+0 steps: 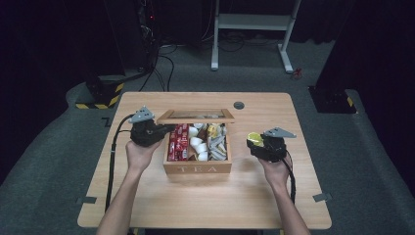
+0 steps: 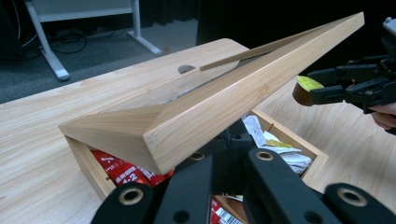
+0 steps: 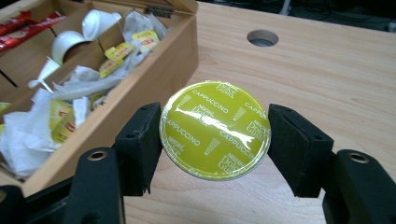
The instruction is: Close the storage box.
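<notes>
Over table [image 1: 254,196], right tool [image 3: 215,135] clamps capsule [image 3: 215,129]; left tool [image 2: 229,154], seemingly closed, props lid [image 2: 224,102].

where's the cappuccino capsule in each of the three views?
High view: capsule right of the tea box, in the right claw.
Left gripper view: at the right edge, its green lid beyond the raised box lid.
Right gripper view: centre, between the pads.
Shared landmark: round table hole.

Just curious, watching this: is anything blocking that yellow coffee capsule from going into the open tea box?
Nothing visible: the left gripper holds the lid up, and bare table lies between the capsule and the tea box.
</notes>
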{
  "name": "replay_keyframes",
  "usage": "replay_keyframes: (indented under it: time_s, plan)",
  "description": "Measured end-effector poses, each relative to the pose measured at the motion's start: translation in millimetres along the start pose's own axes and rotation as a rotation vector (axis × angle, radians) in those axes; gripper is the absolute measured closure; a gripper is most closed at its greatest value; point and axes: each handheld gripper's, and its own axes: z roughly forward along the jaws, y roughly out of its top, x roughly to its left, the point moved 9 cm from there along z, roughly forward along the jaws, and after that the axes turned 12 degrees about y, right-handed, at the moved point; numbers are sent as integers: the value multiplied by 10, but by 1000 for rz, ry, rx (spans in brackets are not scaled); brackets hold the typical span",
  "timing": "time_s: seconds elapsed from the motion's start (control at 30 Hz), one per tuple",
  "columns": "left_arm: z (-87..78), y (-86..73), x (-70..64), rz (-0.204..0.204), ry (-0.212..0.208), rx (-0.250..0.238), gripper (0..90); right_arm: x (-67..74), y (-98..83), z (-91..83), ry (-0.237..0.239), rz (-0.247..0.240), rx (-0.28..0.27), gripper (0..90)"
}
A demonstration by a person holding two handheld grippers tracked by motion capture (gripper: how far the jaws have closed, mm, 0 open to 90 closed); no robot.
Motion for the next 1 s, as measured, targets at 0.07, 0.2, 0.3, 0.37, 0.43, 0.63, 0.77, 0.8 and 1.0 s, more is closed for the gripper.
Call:
replay_keyframes:
  time_s: [0.07,0.2,0.3,0.37,0.43,0.63,0.77,0.8,1.0]
  plan:
    - [1,-1,0,2,0,1,900,-33,-27,9,-6,5,7,376]
    - [1,-3,-1,2,-1,1,900,-96,-78,36,-16,7,24,376]
    - [1,-2,-1,1,-1,1,900,-135,-120,61,-25,14,39,376]
    - [0,-6,-2,4,-2,4,900,-158,-149,73,-27,26,46,376]
    - [0,-6,-2,3,-1,3,900,-187,-174,85,-31,30,51,376]
    - [1,-9,-4,3,-1,5,900,-251,-253,122,-38,49,71,375]
    - [1,-6,-2,2,-1,5,900,-290,-310,170,-45,58,93,375]
    - [1,-6,-2,3,-1,6,900,-299,-316,179,-45,54,97,376]
    - [1,-5,-2,2,-2,6,900,-299,-340,224,-49,55,110,375]
